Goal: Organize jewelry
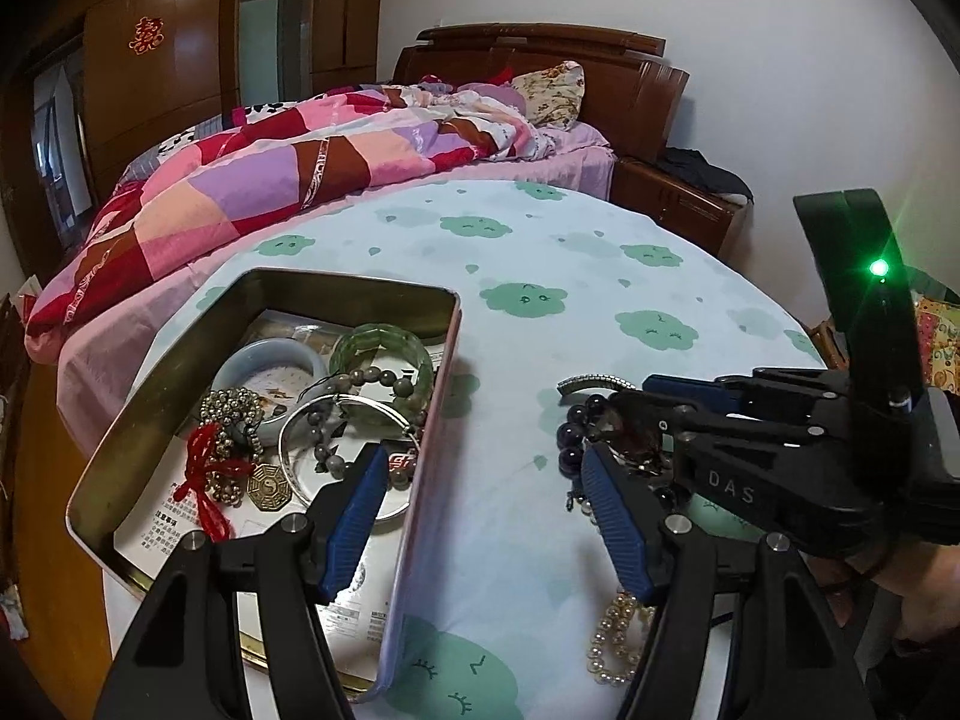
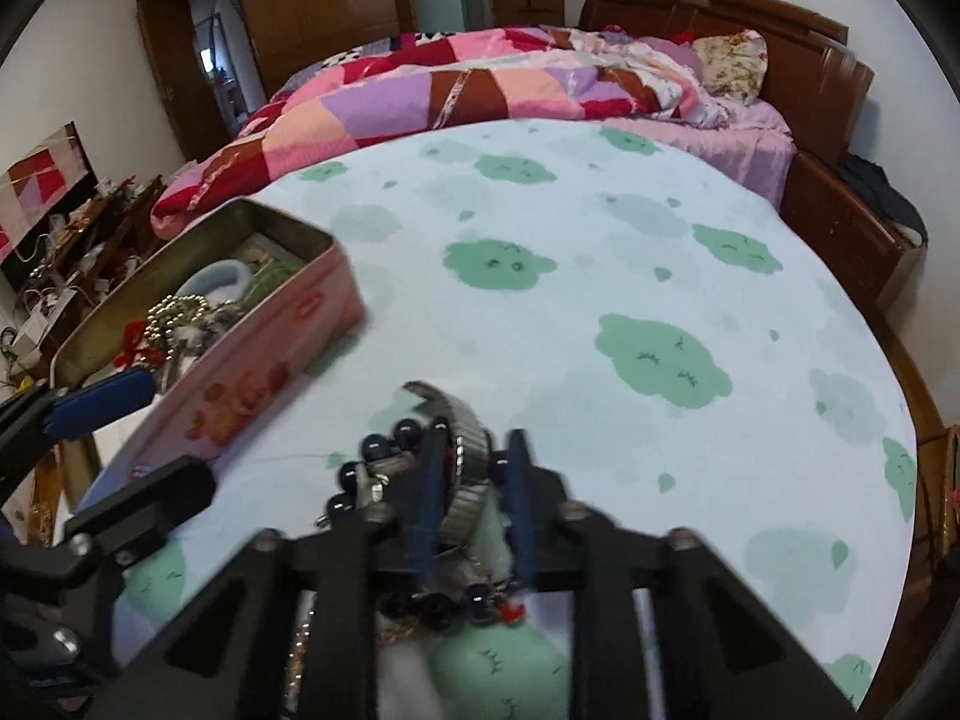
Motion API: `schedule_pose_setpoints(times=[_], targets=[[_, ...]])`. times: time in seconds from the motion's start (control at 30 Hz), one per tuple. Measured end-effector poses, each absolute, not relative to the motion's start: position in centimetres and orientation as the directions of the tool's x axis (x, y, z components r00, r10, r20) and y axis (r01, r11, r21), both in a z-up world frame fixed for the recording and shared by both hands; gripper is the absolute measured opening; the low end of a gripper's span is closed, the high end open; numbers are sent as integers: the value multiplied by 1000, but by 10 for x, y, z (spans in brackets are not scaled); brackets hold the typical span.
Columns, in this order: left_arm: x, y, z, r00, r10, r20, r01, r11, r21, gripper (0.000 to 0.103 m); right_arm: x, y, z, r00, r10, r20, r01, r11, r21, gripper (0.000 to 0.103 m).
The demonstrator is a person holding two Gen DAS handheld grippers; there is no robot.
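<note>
An open metal tin (image 1: 108,450) (image 2: 270,360) on the cloud-print cloth holds several bracelets: a green bangle (image 1: 414,354), a silver bangle (image 1: 300,432), grey beads, a red-cord charm (image 1: 207,480). My left gripper (image 1: 480,480) is open, its left finger over the tin, its right finger by a jewelry pile. My right gripper (image 2: 474,480) (image 1: 606,414) has its fingers around a silver metal watch band (image 2: 468,468) in that pile, with dark purple beads (image 1: 570,438) (image 2: 384,450) beside it. A pearl bracelet (image 1: 618,642) lies near the front.
The round table's cloth (image 2: 600,240) stretches beyond the pile. A bed with a patchwork quilt (image 1: 270,180) stands behind the table. A wooden nightstand (image 1: 678,204) is at the right, a cluttered shelf (image 2: 78,240) at the left.
</note>
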State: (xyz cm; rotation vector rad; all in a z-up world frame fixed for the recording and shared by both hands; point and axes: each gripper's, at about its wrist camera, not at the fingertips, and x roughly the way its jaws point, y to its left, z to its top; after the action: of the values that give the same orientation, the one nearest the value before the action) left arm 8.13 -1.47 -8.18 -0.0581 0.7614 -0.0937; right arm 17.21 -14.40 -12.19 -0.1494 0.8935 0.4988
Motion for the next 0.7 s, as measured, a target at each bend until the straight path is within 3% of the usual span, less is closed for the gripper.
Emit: schedule_pose_setpoints(times=[0.13,0.47,0.7], targets=[[81,-16,-81,720,-113,-685,68,993,-92,67,162,-148,-117,541,359,-760,-485,872,67,8],[82,-28,-78,724,-126,-679,103,992,-75,67,131,-200,-63,622,494,-607,-465,857,222,5],[89,-54,-82,707,-145,-693,180,983,-21,67,138,-224,-55,667,454,-591,-399,887,232,5]])
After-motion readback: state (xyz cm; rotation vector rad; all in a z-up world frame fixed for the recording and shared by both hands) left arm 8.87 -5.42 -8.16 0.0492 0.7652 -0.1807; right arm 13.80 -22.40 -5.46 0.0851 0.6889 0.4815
